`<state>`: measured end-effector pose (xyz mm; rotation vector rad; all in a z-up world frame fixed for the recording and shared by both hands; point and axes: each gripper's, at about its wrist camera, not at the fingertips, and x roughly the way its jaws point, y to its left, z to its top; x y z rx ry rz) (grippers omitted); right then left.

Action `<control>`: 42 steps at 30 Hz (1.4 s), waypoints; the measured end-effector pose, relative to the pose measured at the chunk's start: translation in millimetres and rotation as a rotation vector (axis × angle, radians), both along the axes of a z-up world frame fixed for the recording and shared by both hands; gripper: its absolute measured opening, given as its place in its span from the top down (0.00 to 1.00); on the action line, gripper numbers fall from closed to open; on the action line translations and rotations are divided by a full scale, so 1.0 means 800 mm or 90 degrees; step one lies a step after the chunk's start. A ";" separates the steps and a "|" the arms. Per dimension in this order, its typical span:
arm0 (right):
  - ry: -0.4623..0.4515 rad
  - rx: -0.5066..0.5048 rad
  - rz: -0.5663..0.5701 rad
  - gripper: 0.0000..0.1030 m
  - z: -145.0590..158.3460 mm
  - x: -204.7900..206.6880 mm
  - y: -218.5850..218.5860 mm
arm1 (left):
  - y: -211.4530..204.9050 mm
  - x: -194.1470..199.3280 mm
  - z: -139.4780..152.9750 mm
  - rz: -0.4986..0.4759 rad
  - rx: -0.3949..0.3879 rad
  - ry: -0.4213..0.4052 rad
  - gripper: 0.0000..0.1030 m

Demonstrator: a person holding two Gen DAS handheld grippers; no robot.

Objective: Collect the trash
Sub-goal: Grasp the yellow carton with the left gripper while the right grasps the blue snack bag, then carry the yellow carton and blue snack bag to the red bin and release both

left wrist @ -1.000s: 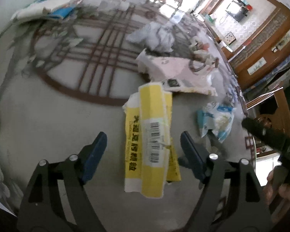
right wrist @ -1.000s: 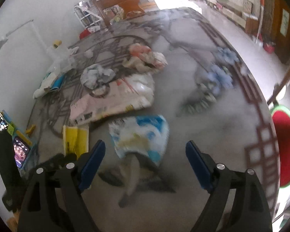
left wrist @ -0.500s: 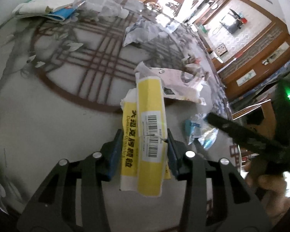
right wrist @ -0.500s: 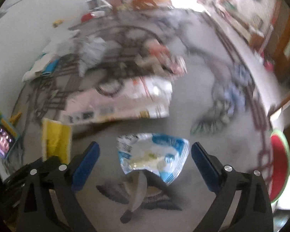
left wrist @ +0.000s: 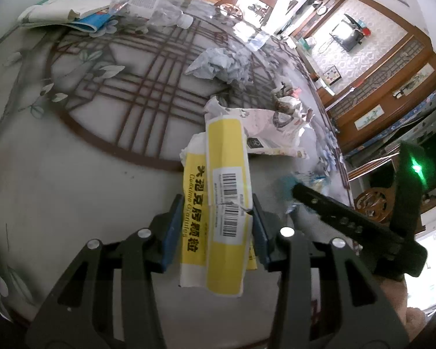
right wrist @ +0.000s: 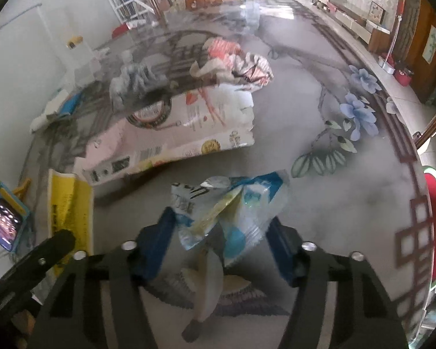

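Observation:
My left gripper [left wrist: 216, 226] is shut on a flattened yellow and white medicine box [left wrist: 223, 203] with barcodes; the box also shows at the left of the right wrist view [right wrist: 69, 203]. My right gripper [right wrist: 221, 241] is shut on a crumpled blue and white plastic wrapper [right wrist: 229, 203], held just above the patterned table [right wrist: 348, 203]. The right gripper's body [left wrist: 348, 221] shows at the right of the left wrist view.
Other trash lies on the table: a large pink and white torn bag [right wrist: 174, 133], a crumpled striped wrapper [right wrist: 235, 64], crumpled grey paper [left wrist: 221, 64], a plastic bottle [left wrist: 160, 8] and magazines [left wrist: 66, 14]. A banana peel [right wrist: 206, 276] lies under the right gripper.
Both grippers have closed: the left on the yellow box, the right on the blue wrapper, which now sits raised between the fingers.

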<state>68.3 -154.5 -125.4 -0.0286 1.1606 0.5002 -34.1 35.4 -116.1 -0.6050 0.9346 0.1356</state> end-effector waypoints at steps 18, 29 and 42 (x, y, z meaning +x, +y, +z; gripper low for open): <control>-0.056 0.117 -0.004 0.59 0.074 -0.050 -0.064 | -0.017 0.001 0.007 -0.018 0.042 -0.017 0.59; -0.061 0.112 -0.048 0.59 0.069 -0.058 -0.119 | -0.032 0.005 0.007 -0.027 0.096 -0.023 0.59; -0.086 0.102 -0.087 0.59 0.075 -0.064 -0.173 | -0.061 0.003 0.024 -0.059 0.176 -0.040 0.59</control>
